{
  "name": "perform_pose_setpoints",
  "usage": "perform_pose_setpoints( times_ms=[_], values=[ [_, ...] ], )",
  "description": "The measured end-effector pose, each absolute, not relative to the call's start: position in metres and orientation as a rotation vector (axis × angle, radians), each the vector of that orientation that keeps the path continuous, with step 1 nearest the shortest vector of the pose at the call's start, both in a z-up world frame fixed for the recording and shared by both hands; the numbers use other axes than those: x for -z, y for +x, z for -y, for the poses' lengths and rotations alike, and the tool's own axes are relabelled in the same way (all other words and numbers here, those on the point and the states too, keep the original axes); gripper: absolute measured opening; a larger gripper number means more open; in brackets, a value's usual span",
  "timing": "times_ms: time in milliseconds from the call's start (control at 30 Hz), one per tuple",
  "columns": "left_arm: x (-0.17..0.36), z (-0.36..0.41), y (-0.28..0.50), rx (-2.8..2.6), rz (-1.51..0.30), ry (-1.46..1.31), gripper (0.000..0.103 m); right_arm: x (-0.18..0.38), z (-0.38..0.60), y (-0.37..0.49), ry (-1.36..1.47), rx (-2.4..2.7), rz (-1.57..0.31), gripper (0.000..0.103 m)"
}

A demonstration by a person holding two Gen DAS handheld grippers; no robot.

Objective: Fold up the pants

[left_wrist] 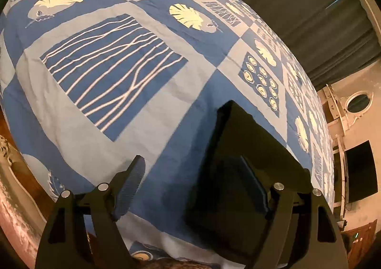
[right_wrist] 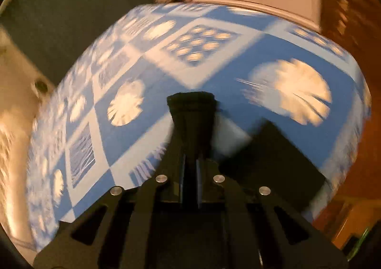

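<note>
The black pants [left_wrist: 240,173] lie as a flat, dark, folded slab on the bed's blue patterned bedspread [left_wrist: 114,107], near its lower edge. In the left wrist view the left gripper [left_wrist: 193,190] stands spread wide: its left finger [left_wrist: 131,188] hangs free over the blue cloth, while the right finger sits over the dark fabric, so the pants fill the right half of the gap and run out beyond it toward the middle of the bed. Whether that right finger touches the fabric cannot be told, since black lies against black there.

In the right wrist view the right gripper [right_wrist: 190,123] is pressed together on a band of black fabric [right_wrist: 191,112], which rises between the pads and ends in a squared top edge above the tips. Beside it, to the right, the flat dark pants [right_wrist: 276,150] lie on the bedspread [right_wrist: 214,76].

This view is heavily smeared by motion, so the leaf and shell prints blur and the fabric's folds cannot be read. The near end of the pants is cut off behind the gripper bodies in both views. A dark curtain [left_wrist: 309,19] hangs beyond the bed.
</note>
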State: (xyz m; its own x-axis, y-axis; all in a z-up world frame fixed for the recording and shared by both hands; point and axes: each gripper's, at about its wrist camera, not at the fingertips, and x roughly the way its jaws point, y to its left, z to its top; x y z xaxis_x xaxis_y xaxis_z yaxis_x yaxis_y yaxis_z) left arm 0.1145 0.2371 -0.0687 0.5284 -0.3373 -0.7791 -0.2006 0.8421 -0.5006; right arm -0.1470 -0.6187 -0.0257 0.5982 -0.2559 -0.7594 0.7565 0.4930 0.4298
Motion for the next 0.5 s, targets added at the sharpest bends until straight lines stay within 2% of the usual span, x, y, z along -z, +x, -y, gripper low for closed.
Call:
perform_pose_setpoints(
  times_ms=[133, 267, 300, 333, 400, 433, 500],
  values=[
    [0.062, -0.225, 0.114, 0.110, -1.024, -0.581, 0.078, 0.063, 0.636, -0.218, 1.035, 0.712, -0.642, 0.007],
    [0.054, -0.211, 0.111, 0.124, -1.018, -0.543, 0.078, 0.106, 0.640, -0.241, 1.222, 0.662, -0.604, 0.008],
    [0.052, -0.208, 0.110, 0.129, -1.017, -0.533, 0.078, 0.109, 0.639, -0.244, 1.249, 0.648, -0.576, 0.013],
    [0.050, -0.205, 0.110, 0.133, -1.017, -0.525, 0.078, 0.113, 0.640, -0.245, 1.290, 0.624, -0.546, 0.029],
    [0.047, -0.200, 0.107, 0.143, -1.017, -0.513, 0.078, 0.116, 0.642, -0.247, 1.359, 0.559, -0.466, 0.053],
    [0.047, -0.199, 0.106, 0.145, -1.018, -0.509, 0.078, 0.116, 0.642, -0.248, 1.374, 0.551, -0.448, 0.057],
    [0.047, -0.195, 0.106, 0.149, -1.023, -0.507, 0.078, 0.113, 0.641, -0.243, 1.369, 0.560, -0.454, 0.056]
  ],
)
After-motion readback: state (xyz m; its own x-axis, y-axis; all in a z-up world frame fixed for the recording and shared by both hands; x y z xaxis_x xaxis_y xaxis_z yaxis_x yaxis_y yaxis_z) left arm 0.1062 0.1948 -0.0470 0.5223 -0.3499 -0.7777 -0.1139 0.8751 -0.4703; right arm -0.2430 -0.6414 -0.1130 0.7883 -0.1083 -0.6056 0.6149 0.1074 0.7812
